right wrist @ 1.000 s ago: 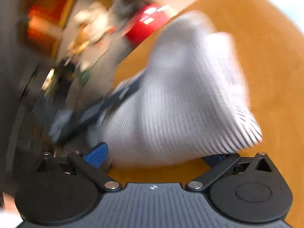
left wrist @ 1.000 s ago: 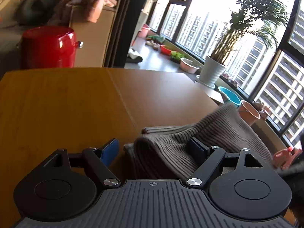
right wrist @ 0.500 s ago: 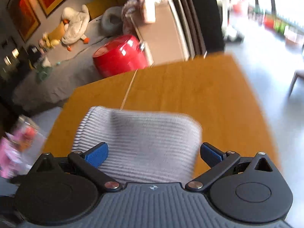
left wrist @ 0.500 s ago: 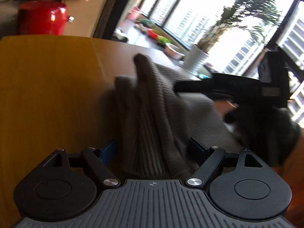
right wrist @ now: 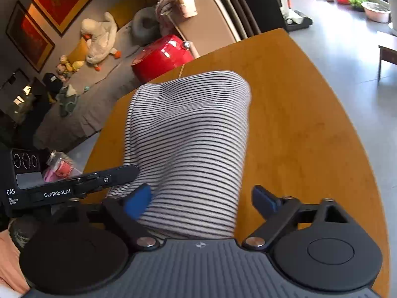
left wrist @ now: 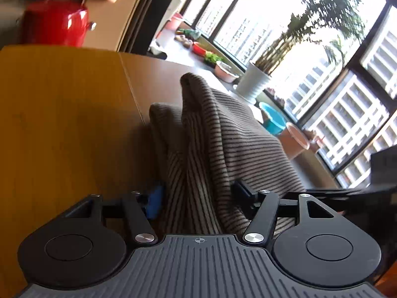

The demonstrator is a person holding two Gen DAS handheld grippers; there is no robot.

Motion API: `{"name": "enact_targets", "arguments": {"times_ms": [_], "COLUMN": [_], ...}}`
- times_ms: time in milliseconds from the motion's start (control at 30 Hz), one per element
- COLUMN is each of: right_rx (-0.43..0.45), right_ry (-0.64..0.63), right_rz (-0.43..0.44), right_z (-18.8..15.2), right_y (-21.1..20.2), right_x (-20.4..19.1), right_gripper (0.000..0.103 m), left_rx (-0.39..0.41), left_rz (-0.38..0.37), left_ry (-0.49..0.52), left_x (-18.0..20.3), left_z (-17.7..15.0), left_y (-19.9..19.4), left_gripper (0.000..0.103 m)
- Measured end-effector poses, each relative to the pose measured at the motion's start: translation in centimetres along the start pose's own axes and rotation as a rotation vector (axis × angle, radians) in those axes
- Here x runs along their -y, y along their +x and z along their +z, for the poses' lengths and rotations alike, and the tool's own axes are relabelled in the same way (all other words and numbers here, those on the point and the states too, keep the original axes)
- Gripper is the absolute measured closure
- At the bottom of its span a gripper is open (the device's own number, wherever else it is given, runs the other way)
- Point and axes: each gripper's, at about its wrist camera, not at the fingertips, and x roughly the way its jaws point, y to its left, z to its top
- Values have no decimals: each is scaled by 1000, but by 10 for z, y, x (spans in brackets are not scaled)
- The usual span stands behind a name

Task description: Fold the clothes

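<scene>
A striped grey-and-black knit garment (left wrist: 223,144) lies folded and bunched on the round wooden table (left wrist: 62,114). My left gripper (left wrist: 198,196) has its jaws partly closed around the near edge of the cloth, which bulges between the blue pads. In the right wrist view the same garment (right wrist: 193,136) lies under my right gripper (right wrist: 201,198), whose jaws stand wide apart over its near end. The left gripper's finger (right wrist: 109,176) reaches the garment's left edge there.
A red pot (left wrist: 54,22) sits beyond the table's far edge, also in the right wrist view (right wrist: 161,57). Potted plants and bowls (left wrist: 253,82) line the window. The table edge (right wrist: 347,124) curves off to the right; floor lies beyond.
The right gripper drew back off the garment's top and now sits at its near end, jaws open. The left gripper narrowed on the cloth edge. The garment settled flatter on the table.
</scene>
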Motion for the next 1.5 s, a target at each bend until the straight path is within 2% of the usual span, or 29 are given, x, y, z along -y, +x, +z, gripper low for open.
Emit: {"name": "enact_targets", "arguments": {"times_ms": [167,267,367,433,500,567,700,767,867,1033,1200,1333,1400,1500], "right_rx": [18,52,144,185,217,218,128,165,164,137,211,156,120,106], "right_ry": [-94,-158,-330,-406,-426,-411,-387,-359,-282,-38,79,28,-30,-36], "right_rz": [-26,-41,-129,-179,-195,-184,-182,-182,-152,3,55,66,48,21], "right_z": [24,41,51,52,49,42,14,4,3,1,-9,-5,-3,-2], "right_y": [29,46,53,49,39,28,29,28,32,41,35,36,36,35], "right_x": [-16,-24,-47,-59,-65,-61,-52,-48,-40,-7,3,1,-3,-6], "right_gripper": [24,24,24,20,2,0,0,0,0,0,0,0,0,0], "left_rx": [0,11,37,47,52,57,56,57,58,62,63,62,61,74], "left_rz": [10,3,8,12,20,28,32,34,41,41,33,28,25,27], "left_ry": [-22,-79,-114,-114,-99,-87,-85,-76,-67,-65,-68,-76,-81,-71], "left_x": [1,-3,-6,-9,-10,-10,-10,-8,-7,-9,-10,-11,-11,-8], "left_z": [-5,-9,-10,-8,-8,-8,-9,-8,-9,-12,-11,-11,-11,-10], "left_y": [-5,-4,2,4,3,3,5,6,5,2,2,1,0,-9], "left_gripper": [39,39,33,31,27,24,21,20,20,21,22,23,27,32]}}
